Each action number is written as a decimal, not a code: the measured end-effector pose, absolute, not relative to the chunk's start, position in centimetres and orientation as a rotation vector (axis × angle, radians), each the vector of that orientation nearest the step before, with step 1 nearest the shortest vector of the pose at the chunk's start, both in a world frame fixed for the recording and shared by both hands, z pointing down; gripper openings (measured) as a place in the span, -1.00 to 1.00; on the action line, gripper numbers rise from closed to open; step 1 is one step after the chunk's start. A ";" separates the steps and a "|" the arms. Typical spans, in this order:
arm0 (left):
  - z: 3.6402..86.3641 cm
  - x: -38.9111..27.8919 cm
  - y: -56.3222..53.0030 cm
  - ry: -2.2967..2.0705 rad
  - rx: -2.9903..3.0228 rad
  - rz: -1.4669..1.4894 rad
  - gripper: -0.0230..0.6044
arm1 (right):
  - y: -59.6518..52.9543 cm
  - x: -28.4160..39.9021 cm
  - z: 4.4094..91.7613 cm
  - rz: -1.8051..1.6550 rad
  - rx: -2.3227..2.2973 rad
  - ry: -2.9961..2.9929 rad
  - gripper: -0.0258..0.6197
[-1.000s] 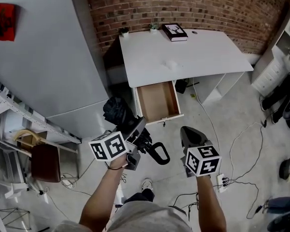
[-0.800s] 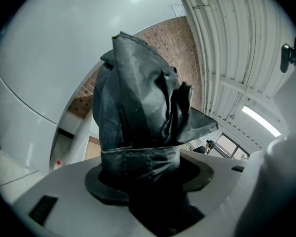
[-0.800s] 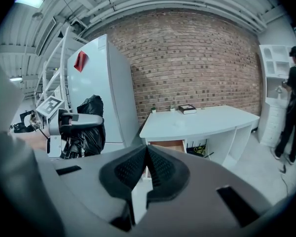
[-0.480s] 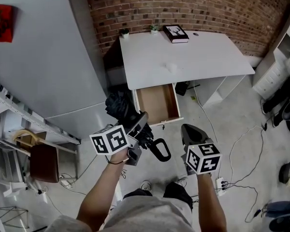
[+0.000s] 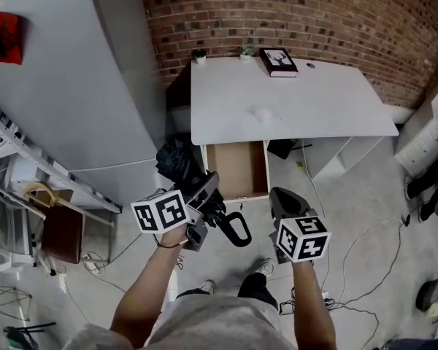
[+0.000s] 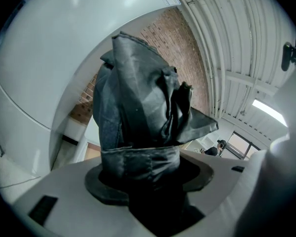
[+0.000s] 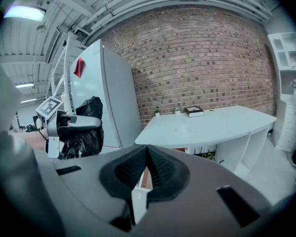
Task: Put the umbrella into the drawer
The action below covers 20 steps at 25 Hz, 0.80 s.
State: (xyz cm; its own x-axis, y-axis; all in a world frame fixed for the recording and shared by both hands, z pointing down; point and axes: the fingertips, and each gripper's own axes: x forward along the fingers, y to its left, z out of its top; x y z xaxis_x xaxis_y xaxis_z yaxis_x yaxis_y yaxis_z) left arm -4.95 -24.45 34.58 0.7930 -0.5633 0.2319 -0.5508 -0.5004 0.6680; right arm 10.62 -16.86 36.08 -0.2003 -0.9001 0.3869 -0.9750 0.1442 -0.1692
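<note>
The left gripper (image 5: 204, 192) is clamped on a folded black umbrella (image 5: 177, 163). In the left gripper view its jaws stand wide apart with the bunched dark fabric pressed between their pads and rising up beyond them. From the head view the umbrella is held in the air above the concrete floor (image 5: 350, 195), outside the drawer (image 5: 237, 169). Its crumpled canopy end lies just beside the drawer's front left corner, near the tall grey cabinet (image 5: 80, 86). Its looped black handle (image 5: 236, 229) points back toward the person, between the two grippers. The drawer is pulled out from under the left end of the white desk (image 5: 306, 100), and its brown bottom shows. The right gripper (image 5: 283, 201) hangs in front of the drawer's right corner, apart from the umbrella. In the right gripper view its dark ribbed pads (image 7: 160, 168) meet at the tips with nothing held between them. On the desk, against the brick wall (image 5: 336, 13), lie a dark book (image 5: 279, 62) and two small potted plants (image 5: 199, 55). A red item (image 5: 7, 36) hangs on the cabinet's side. A brown chair (image 5: 62, 233) stands at the left, and cables (image 5: 354, 268) trail over the floor at the right.
</note>
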 end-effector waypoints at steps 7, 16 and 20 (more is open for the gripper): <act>34.9 -0.3 -26.0 -0.962 2.162 -0.040 -0.11 | -20.3 16.7 36.2 0.546 1.718 -2.318 -0.91; 34.9 4.5 -27.9 -1.086 2.123 -0.061 -0.11 | -24.1 22.1 36.6 0.550 1.596 -2.397 -0.91; 35.1 5.5 -28.5 -1.125 2.116 -0.033 -0.11 | -25.5 23.0 36.9 0.571 1.554 -2.420 -0.91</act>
